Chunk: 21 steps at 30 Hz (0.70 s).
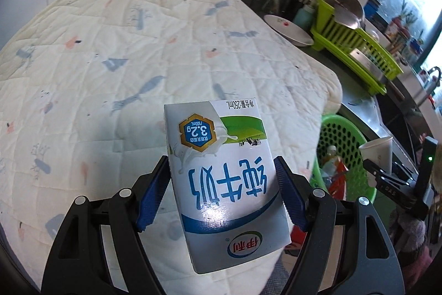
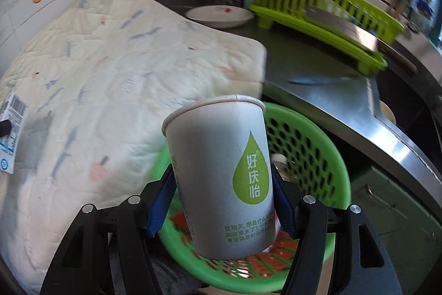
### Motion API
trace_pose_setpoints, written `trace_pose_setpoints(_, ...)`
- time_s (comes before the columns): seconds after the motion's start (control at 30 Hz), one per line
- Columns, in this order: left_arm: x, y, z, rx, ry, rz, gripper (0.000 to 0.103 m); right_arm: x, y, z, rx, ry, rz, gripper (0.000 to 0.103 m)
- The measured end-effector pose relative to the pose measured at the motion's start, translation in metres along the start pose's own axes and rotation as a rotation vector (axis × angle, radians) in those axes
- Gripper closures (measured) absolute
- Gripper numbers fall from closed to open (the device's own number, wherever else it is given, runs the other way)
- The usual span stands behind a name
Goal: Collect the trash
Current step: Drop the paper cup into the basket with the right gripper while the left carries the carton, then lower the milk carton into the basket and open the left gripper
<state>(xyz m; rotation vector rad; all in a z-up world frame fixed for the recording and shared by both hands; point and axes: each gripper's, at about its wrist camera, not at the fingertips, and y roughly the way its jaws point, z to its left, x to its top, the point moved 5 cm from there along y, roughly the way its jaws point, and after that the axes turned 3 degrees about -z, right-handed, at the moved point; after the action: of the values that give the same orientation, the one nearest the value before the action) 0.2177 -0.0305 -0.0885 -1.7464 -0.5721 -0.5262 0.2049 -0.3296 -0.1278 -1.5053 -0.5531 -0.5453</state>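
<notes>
Trash is riding in both of your grippers: your left gripper (image 1: 222,194) is clamping a milk carton (image 1: 225,181) across its narrow sides, blue fingers (image 1: 153,198) pressing in at mid-height, so it is hanging clear above the quilt (image 1: 124,46). Your right gripper (image 2: 221,201) is pinching a paper cup (image 2: 221,165) low on its wall, mouth up and slightly tilted, directly over the green basket (image 2: 309,145), which already has wrappers inside. That placement suggests you are lining the cup up for a drop. Your left gripper is sitting level, well left of the basket, likely waiting its turn; your right is pointing forward over the rim.
</notes>
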Motion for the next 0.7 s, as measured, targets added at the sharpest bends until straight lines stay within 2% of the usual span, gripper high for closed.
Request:
trace_pose_setpoints(0.23, -0.003, 0.011, -0.043, -0.057, 0.056, 0.031, 0.029, -0.033, 0.01, -0.038, -0.03, 0.066, 0.056, 0.04)
trace_pose_setpoints(0.33, -0.003, 0.014, -0.06, -0.077, 0.08, 0.037, 0.029, -0.038, 0.013, -0.043, -0.032, 0.082, 0.063, 0.032)
trace_pose_setpoints(0.7, -0.007, 0.042, -0.144, -0.213, 0.2, 0.072, 0.029, -0.052, 0.001, -0.052, -0.024, 0.089, 0.05, 0.029)
